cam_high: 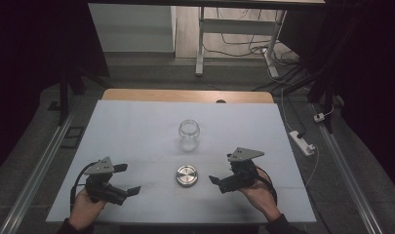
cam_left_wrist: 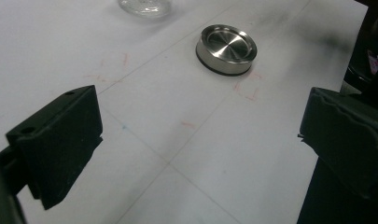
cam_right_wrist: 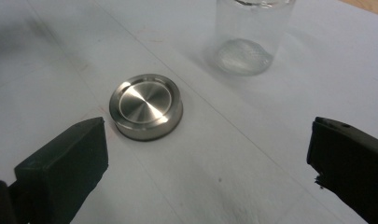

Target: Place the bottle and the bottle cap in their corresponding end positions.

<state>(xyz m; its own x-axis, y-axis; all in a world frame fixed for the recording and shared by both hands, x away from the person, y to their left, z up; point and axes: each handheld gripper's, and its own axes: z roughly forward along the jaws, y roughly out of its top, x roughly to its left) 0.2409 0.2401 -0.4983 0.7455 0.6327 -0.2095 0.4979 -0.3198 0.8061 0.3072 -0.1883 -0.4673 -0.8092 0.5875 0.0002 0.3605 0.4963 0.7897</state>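
On the left of the white table (cam_high: 136,122), the left claw (cam_high: 128,179) rests low near the front edge, held in the person's left hand (cam_high: 88,207), its jaws spread wide with nothing between them. In the left gripper view the bare tabletop lies between the two black jaws. Just right of it, well apart from both claws, the round metal lid (cam_high: 187,175) lies flat on the table, with what looks like a dark ring around its base, though the light is dim. Behind the lid stands the clear glass jar (cam_high: 189,134), upright and uncovered. On the right, the right claw (cam_high: 214,181) points toward the lid, near it but not touching, jaws released and empty, gripped by the right hand (cam_high: 261,195).
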